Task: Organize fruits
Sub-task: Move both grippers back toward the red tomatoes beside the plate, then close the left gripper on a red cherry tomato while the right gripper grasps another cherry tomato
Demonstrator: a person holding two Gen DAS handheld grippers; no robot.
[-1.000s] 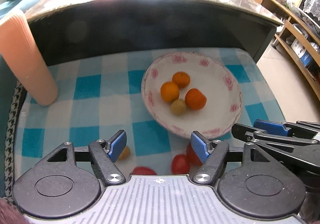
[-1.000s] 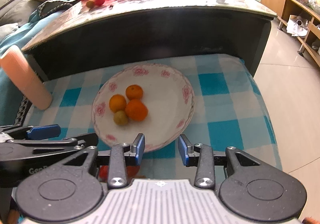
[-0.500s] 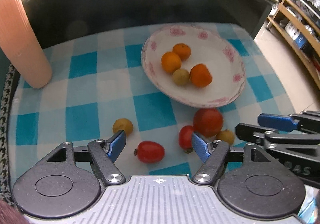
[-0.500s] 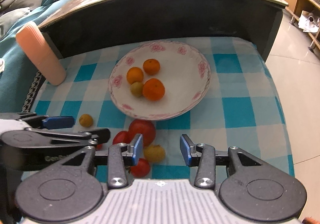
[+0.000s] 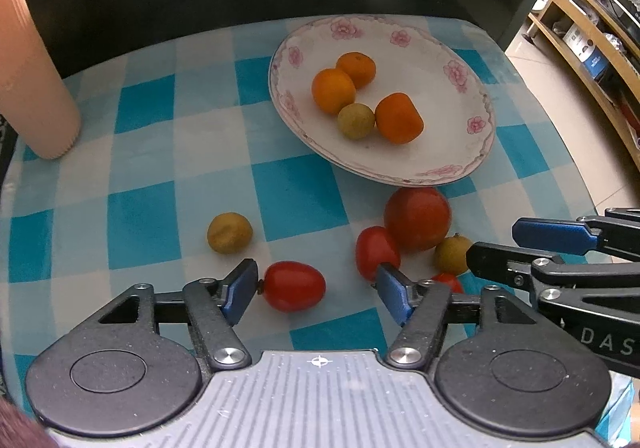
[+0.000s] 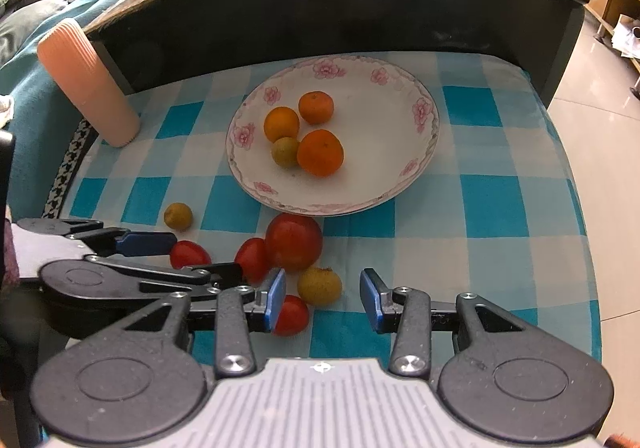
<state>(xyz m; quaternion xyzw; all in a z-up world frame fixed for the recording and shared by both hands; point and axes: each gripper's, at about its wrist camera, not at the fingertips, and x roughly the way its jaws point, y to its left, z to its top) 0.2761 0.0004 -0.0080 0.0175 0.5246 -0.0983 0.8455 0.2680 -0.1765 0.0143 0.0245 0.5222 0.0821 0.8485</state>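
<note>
Change: left gripper has dropped closer to the cloth since a second ago, jaws just been closing in
Left jaws: apart, gripping nothing; a small tomato lies between them, beside the left pad, no squeeze
Right gripper: jaws parted, empty; a yellow fruit sits just ahead in the gap, a red one by its left pad
Plate: three oranges and a greenish fruit
Loose fruit: big tomato just below the plate rim
</note>
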